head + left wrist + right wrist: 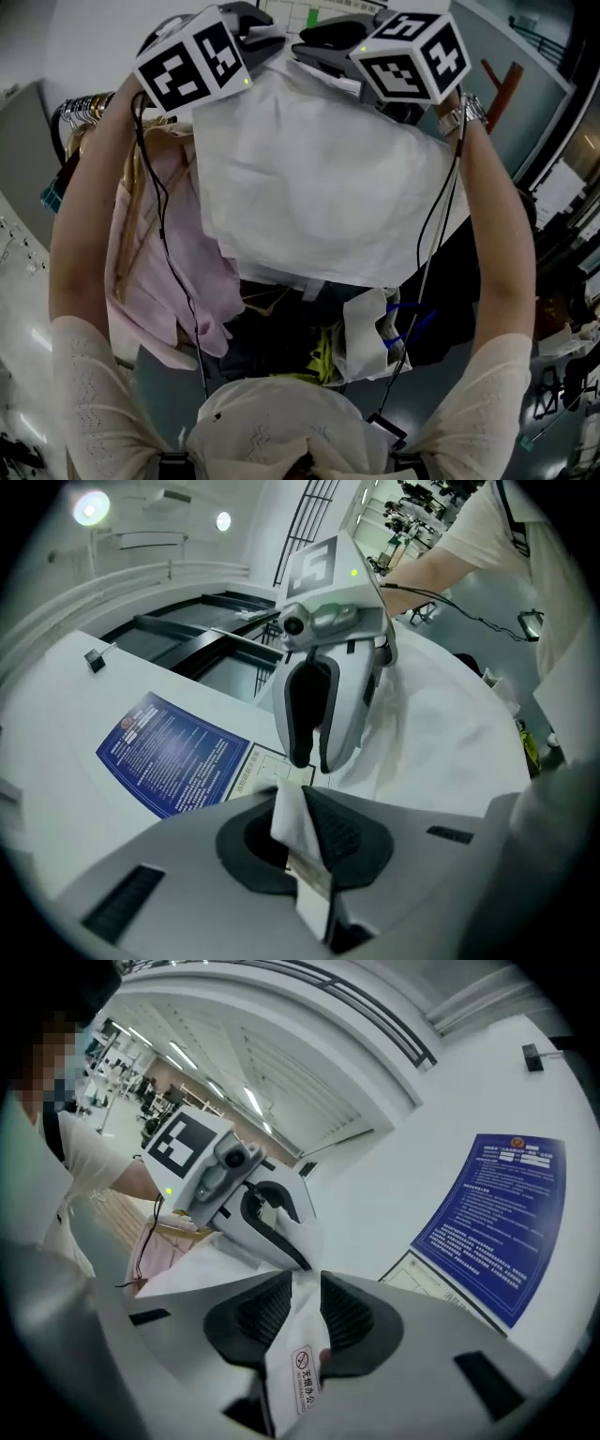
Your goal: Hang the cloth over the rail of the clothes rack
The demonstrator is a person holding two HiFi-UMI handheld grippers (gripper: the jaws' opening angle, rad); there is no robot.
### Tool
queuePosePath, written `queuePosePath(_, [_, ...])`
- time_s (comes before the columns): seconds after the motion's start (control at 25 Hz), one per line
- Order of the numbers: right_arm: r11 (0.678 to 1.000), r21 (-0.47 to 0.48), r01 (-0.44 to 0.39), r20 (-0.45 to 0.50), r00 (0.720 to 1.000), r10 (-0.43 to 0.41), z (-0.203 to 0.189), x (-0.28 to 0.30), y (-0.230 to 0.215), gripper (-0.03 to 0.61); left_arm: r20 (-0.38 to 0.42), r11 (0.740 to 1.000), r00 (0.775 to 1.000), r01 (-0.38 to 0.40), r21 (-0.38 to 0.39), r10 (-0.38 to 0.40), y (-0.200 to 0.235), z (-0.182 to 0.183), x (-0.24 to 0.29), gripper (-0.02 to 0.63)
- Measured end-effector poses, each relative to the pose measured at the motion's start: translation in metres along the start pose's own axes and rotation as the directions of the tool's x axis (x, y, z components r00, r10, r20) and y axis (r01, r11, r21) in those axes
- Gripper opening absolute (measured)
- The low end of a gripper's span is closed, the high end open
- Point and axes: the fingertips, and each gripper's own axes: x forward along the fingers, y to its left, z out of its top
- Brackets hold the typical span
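The left gripper (298,822) and the right gripper (302,1312) each have their jaws clenched on the top edge of the white cloth (319,178), which hangs beside pink garments (155,272).

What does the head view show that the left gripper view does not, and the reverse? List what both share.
Only the head view: the pink garment on hangers, and the white cloth spreading downward. Only the left gripper view: the blue notice, and the left gripper with jaws shut on the cloth's edge. Both: the cloth and the right gripper.
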Motion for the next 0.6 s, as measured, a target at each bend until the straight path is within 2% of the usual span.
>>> queuePosePath(0.12, [1.000,0.003,0.021,-0.022,1.000,-0.020,-0.005,0.017,-0.005,0.089,0.029,1.000,0.999,0.023,0.019,-0.024,0.003,0.005,-0.007,0.018])
queuePosePath(0.24, [0.998,-0.035,0.056,-0.034,0.998,-0.058,-0.007,0.028,-0.009,0.087,0.050,0.997,0.996,0.071,0.019,-0.072,0.000,0.009,-0.011,0.018])
queuePosePath(0.28, [0.997,-0.044,0.059,-0.045,0.997,-0.061,-0.008,0.031,-0.010,0.065,0.044,0.997,0.996,0.077,0.030,-0.078,-0.001,0.009,-0.010,0.018])
queuePosePath(0.32, [0.998,-0.040,0.054,-0.058,0.997,-0.056,-0.010,0.033,-0.011,0.026,0.032,0.996,0.997,0.075,0.047,-0.077,-0.002,0.007,-0.009,0.018])
queuePosePath(0.44, [1.000,0.001,0.030,-0.073,0.997,-0.030,-0.012,0.038,-0.015,0.025,0.005,0.994,0.998,0.067,0.085,-0.068,-0.001,-0.001,-0.008,0.018])
queuePosePath(0.6, [0.999,0.021,0.038,-0.062,0.997,-0.037,-0.009,0.039,-0.024,0.025,0.023,0.995,0.997,0.076,0.062,-0.078,0.008,-0.008,-0.024,0.018])
